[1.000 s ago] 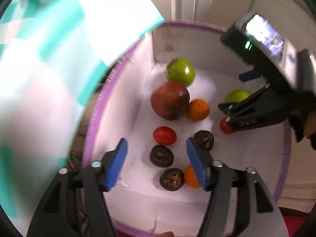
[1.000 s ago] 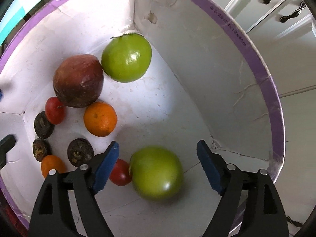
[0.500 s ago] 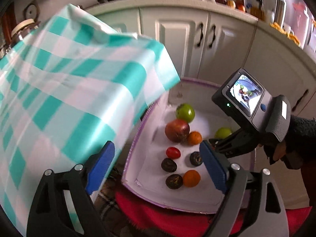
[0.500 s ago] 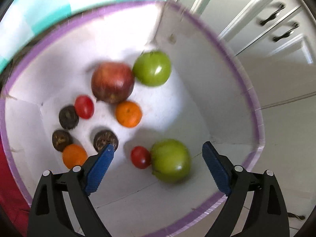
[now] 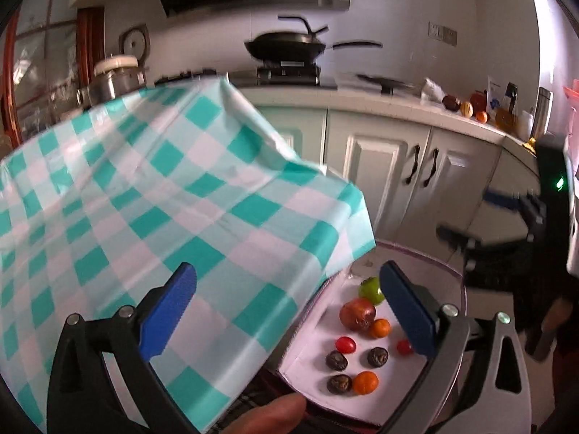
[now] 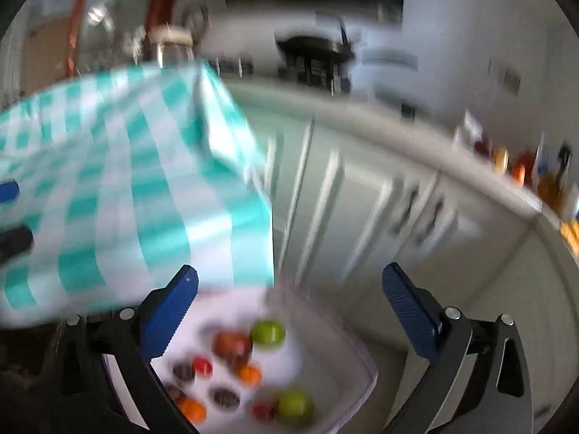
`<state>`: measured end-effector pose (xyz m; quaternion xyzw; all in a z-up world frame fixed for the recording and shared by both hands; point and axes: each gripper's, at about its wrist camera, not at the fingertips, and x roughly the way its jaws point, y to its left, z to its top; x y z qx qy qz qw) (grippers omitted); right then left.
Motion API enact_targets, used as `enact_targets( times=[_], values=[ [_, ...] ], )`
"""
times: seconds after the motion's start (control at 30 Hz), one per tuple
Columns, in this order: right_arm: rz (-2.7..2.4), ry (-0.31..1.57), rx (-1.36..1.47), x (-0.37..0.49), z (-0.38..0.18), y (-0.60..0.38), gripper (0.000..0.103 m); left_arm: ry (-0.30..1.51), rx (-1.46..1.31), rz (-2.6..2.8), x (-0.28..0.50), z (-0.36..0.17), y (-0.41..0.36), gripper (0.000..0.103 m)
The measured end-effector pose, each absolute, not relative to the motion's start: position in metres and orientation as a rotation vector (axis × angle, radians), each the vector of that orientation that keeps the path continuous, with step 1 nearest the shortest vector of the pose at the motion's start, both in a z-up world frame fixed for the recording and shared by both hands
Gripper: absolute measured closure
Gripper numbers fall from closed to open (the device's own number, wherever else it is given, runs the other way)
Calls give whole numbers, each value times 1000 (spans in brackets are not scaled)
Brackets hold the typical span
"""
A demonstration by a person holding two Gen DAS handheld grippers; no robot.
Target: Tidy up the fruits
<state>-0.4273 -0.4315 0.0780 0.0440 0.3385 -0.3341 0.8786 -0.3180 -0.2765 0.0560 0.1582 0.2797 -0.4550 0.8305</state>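
A white box with a purple rim (image 5: 430, 253) stands on the floor and holds the fruit: a green apple (image 5: 370, 290), a dark red pomegranate (image 5: 357, 314), two oranges (image 5: 380, 327), small red tomatoes (image 5: 345, 344) and dark brown round fruits (image 5: 336, 360). The box (image 6: 362, 358) and a second green apple (image 6: 295, 405) show blurred in the right wrist view. My left gripper (image 5: 287, 311) is open and empty, high above the box. My right gripper (image 6: 289, 311) is open and empty, also raised; it appears in the left wrist view (image 5: 470, 217) at the right.
A table with a teal-and-white checked cloth (image 5: 152, 217) stands left of the box. White kitchen cabinets (image 5: 398, 181) are behind, with a wok (image 5: 286, 49) on the stove and more fruit (image 5: 466, 106) on the counter. A red mat (image 5: 340, 417) lies under the box.
Both grippers have risen out of the box and pulled back, so the table and kitchen come into view. Both stay open and empty. The second green apple lies in the box.
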Motion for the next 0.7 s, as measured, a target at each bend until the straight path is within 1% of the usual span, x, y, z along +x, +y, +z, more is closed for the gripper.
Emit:
enact_targets(
  times=[0.03,0.07,0.2,0.27,0.33,0.4,0.47,0.53,0.6,0.7],
  values=[
    [-738,770,146,-426,64,-436,5,629,351,-968,-316,48,-281,2],
    [-750,777,188,-429,53,-439,5,648,380,-965,-317,39,-286,2],
    [-697,711,469,-452,14,-443,5,606,584,-966,-336,-4,-305,2],
    [-713,668,478,-459,-1,-434,5,632,658,-987,-345,-25,-314,2],
    [-741,682,433,-456,-18,-427,5,664,699,-998,-347,-43,-320,2],
    [-768,754,408,-451,-36,-422,5,718,752,-1009,-349,-60,-328,2],
    [-735,890,520,-443,-65,-428,5,782,802,-1027,-350,-76,-334,2],
    [-705,980,631,-441,-85,-435,5,836,868,-1033,-355,-95,-339,2],
    [-722,1037,671,-442,-99,-439,5,883,919,-1048,-359,-110,-343,2],
    [-745,1058,655,-443,-103,-439,5,942,947,-1065,-363,-124,-345,7]
  ],
)
